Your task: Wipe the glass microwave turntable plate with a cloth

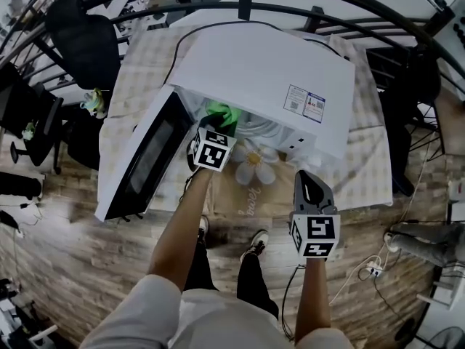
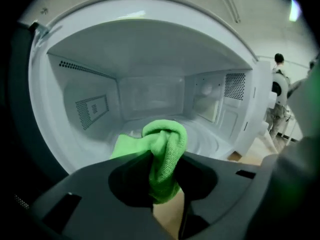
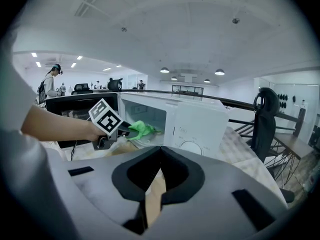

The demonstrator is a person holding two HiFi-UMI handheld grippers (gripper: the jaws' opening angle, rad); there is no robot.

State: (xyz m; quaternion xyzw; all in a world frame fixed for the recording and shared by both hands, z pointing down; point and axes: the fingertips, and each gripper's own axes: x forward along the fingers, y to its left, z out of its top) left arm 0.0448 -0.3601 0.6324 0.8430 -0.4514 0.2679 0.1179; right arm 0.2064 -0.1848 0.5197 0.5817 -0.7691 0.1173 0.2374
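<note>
The round clear glass turntable plate [image 2: 207, 140] lies flat on the floor inside the white box-shaped microwave [image 1: 270, 78]. The soft bright green cloth [image 2: 164, 149] hangs just over the front of the plate. I cannot tell if it touches the glass. The left gripper [image 2: 165, 180] reaches into the microwave's open front, and its jaws are pinched tight on the bunched cloth. The microwave's dark-windowed door [image 1: 144, 164] swings out wide to the left. The right gripper [image 3: 159, 156] waits outside, well apart from the plate, with its jaws pressed together and nothing in them. The microwave sits on a table with a checked cover [image 1: 367, 167].
</note>
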